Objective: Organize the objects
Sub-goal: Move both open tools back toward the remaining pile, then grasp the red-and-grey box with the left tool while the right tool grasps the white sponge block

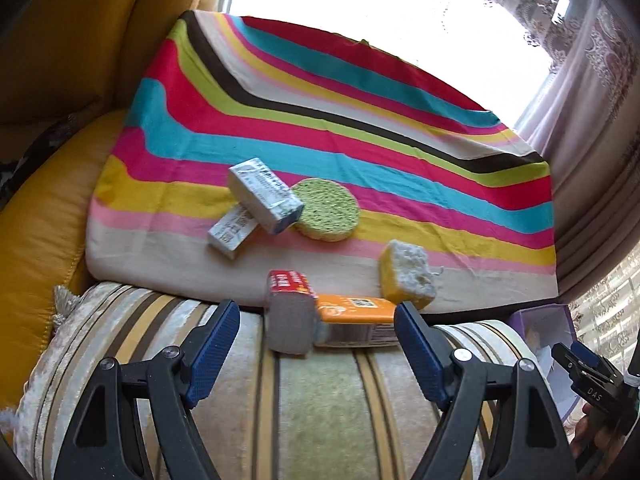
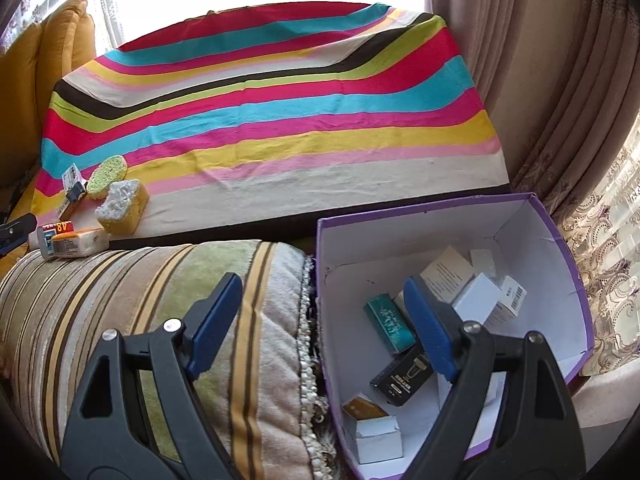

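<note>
In the left wrist view my left gripper [image 1: 316, 318] is open over a striped bolster cushion [image 1: 312, 400]. A red-topped grey box [image 1: 290, 326] and an orange box [image 1: 356, 310] lie just beyond its tips, untouched. Farther back on the striped cloth [image 1: 360, 128] are two grey-white boxes [image 1: 262, 196], one propped on the other, a round green sponge [image 1: 326, 212] and a yellow sponge [image 1: 408, 276]. My right gripper [image 2: 320, 286] is open and empty, straddling the near wall of a purple box [image 2: 560, 248] that holds several small boxes, among them a teal box [image 2: 390, 326] and a black one [image 2: 402, 378].
A yellow leather sofa [image 1: 60, 60] rises on the left. Curtains [image 2: 540, 100] hang at the right beside a bright window. In the right wrist view the sponges [image 2: 120, 200] and loose boxes [image 2: 76, 242] sit far left, with wide bare striped cloth [image 2: 300, 120] between them and the purple box.
</note>
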A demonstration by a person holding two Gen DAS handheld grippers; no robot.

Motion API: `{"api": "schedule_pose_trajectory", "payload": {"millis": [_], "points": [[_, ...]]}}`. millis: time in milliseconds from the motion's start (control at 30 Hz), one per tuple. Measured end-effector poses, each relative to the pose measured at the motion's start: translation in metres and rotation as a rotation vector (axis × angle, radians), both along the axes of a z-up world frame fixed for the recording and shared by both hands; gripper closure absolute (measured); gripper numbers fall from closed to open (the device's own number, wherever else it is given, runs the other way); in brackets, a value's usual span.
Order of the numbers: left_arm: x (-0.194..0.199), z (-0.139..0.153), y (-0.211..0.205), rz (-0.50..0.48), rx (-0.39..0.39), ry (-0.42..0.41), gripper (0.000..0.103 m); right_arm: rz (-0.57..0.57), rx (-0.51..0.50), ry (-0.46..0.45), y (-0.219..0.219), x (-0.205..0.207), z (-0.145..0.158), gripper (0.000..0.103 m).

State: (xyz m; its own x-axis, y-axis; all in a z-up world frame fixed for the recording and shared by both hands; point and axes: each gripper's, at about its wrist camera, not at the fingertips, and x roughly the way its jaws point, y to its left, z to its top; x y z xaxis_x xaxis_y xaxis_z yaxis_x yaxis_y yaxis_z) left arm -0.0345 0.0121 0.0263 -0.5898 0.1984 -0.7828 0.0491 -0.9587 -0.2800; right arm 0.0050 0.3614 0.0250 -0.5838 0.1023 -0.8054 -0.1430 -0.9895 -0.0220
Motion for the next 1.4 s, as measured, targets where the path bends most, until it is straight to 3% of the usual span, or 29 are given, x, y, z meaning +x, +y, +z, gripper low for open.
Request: {"api": "schedule_pose_trajectory", "payload": {"millis": [367, 567, 633, 733, 1400], "points": [[-0.015, -0.017, -0.009, 0.011, -0.011, -0.086, 0.034, 0.117, -0.006, -0.003, -0.055, -0.028, 0.009, 0.014], [-0.023, -0.031, -0.017, 0.007, 0.034, -0.126, 0.052, 0.189, -0.013, -0.026, -0.091, -0.047, 0.004, 0.014], [-0.023, -0.035, -0.020, 0.015, 0.044, -0.141, 0.065, 0.205, -0.032, -0.038, -0.101, -0.055, 0.001, 0.014], [-0.023, -0.040, -0.020, 0.006, 0.054, -0.147, 0.070, 0.221, -0.062, -0.046, -0.116, -0.064, -0.003, 0.014], [-0.021, -0.044, -0.021, -0.008, 0.086, -0.115, 0.073, 0.276, -0.028, -0.084, -0.187, -0.113, -0.024, 0.014]]}}
